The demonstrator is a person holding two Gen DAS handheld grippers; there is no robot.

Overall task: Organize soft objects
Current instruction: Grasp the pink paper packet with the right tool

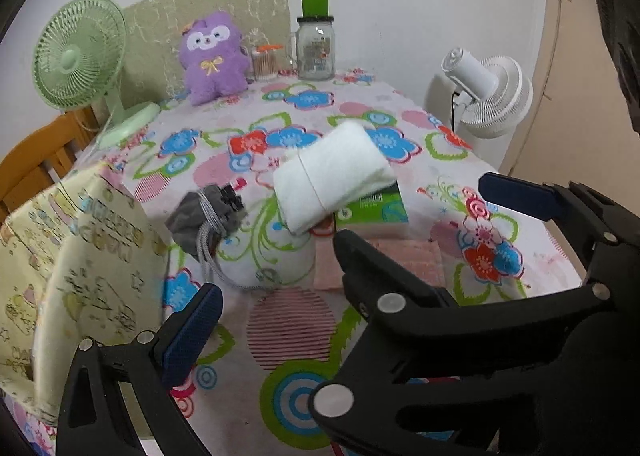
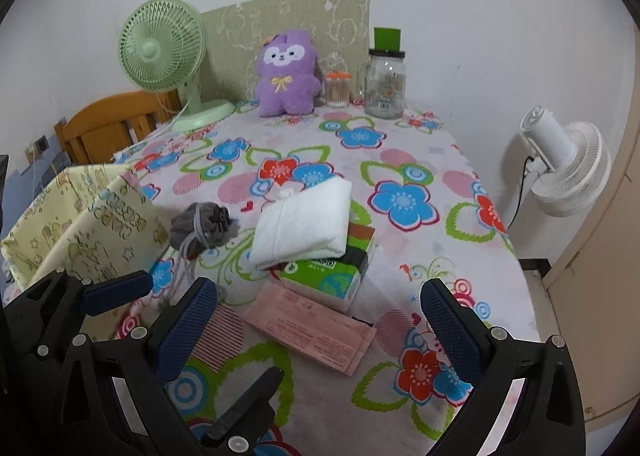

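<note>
A folded white towel [image 1: 332, 176] [image 2: 306, 224] lies on a green tissue pack [image 1: 376, 212] [image 2: 328, 276] in the middle of the floral table. A grey drawstring pouch [image 1: 204, 216] [image 2: 204, 228] lies to its left. A pink flat pack [image 1: 400, 260] [image 2: 312, 332] lies in front of the tissues. A yellow fabric bin [image 1: 60, 268] [image 2: 76, 216] stands at the left edge. A purple plush [image 1: 212, 56] [image 2: 288, 72] sits at the back. My left gripper [image 1: 348, 244] is open and empty, near the table's front. My right gripper [image 2: 320, 324] is open and empty, over the pink pack.
A green fan [image 1: 80, 56] [image 2: 164, 48] stands at the back left, a glass jar with a green lid [image 1: 316, 44] [image 2: 386, 80] and a small swab jar [image 2: 338, 90] at the back. A white fan [image 1: 488, 92] [image 2: 568, 172] stands right of the table. A wooden chair [image 2: 112, 124] is at the left.
</note>
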